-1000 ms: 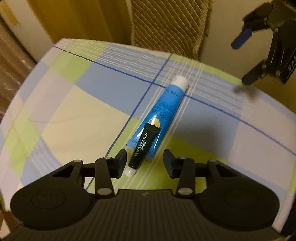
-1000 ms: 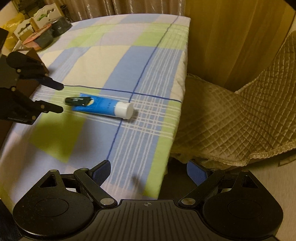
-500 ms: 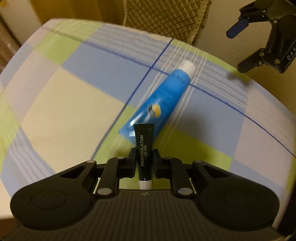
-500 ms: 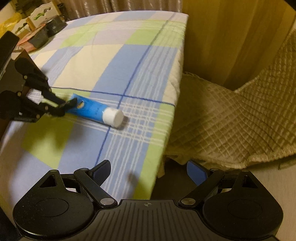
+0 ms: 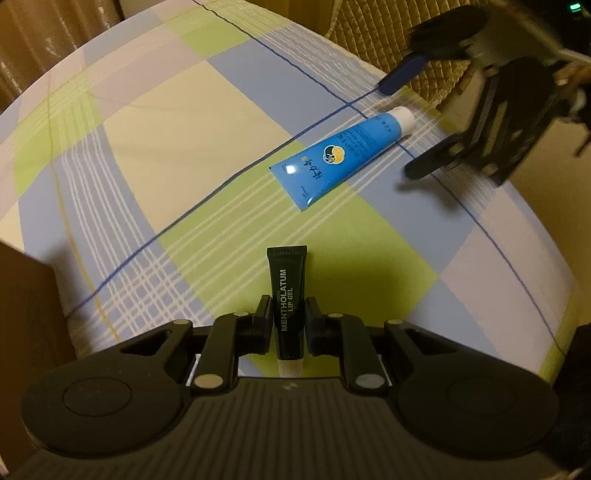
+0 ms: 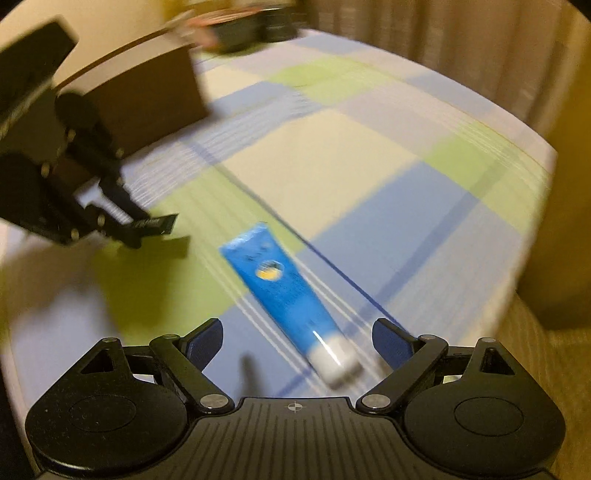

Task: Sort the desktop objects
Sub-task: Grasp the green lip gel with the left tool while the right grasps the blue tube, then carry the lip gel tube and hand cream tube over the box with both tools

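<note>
A small black lip gel tube (image 5: 287, 295) is pinched in my left gripper (image 5: 287, 317), lifted above the checked tablecloth; from the right wrist view the same tube (image 6: 157, 223) pokes out of that gripper at the left. A blue cream tube (image 5: 341, 155) with a white cap lies flat on the cloth. My right gripper (image 6: 297, 339) is open, low over the cloth, with the blue tube's (image 6: 284, 291) white cap end lying between its fingers, untouched. In the left wrist view the right gripper (image 5: 397, 122) hovers at the blue tube's cap.
A brown box (image 6: 147, 92) stands on the table behind the left gripper, its corner (image 5: 22, 295) at the left edge. Blurred items (image 6: 240, 26) sit at the far end. A quilted chair (image 5: 424, 48) stands past the table edge (image 6: 532, 229). Curtains hang behind.
My left gripper has closed on the lip gel tube and lifted it off the blue tube, drawing back. The right gripper has swung in over the table to the blue tube's cap end.
</note>
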`<state>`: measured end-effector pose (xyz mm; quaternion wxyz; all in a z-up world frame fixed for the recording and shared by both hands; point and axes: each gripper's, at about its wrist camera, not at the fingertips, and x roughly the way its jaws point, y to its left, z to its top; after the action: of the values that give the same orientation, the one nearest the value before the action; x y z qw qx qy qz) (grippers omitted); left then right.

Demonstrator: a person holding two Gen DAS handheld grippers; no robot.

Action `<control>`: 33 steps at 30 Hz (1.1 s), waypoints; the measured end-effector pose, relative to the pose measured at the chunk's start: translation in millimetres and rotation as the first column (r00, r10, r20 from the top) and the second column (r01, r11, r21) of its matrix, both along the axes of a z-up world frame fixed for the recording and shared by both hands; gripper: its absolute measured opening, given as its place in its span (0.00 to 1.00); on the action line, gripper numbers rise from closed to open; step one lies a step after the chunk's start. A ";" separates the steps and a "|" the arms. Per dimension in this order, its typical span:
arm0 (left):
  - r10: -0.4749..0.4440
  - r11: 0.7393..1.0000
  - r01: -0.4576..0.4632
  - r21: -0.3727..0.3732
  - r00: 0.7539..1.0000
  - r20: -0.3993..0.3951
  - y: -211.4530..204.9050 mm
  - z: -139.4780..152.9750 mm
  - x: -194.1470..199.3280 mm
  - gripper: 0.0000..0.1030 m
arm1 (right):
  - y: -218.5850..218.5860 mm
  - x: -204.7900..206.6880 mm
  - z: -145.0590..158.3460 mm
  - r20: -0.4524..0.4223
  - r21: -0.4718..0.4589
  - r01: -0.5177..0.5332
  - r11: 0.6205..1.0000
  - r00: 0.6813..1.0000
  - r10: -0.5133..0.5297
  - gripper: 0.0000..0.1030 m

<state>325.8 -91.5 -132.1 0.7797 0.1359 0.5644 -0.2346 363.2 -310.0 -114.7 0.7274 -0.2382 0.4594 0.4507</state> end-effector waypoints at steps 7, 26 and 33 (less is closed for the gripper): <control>0.060 0.998 -0.060 -0.010 0.998 0.017 8.3 12.2 -15.2 0.13 | 22.1 14.5 -21.1 -0.018 -0.052 -0.052 0.997 0.999 0.051 0.60; 0.090 0.995 -0.085 -0.057 0.990 0.110 26.1 58.5 -49.1 0.14 | 23.8 -36.3 14.4 -0.222 0.029 0.170 0.985 0.962 -0.159 0.27; 0.097 0.994 -0.085 -0.075 0.979 0.182 46.9 93.2 -67.1 0.13 | 43.9 -43.9 55.4 -0.254 0.134 0.204 0.970 0.953 -0.165 0.27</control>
<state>258.8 -44.6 -38.9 0.8428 0.1051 0.4870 -0.2036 319.2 -266.1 -59.3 0.7218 -0.0790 0.5274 0.4412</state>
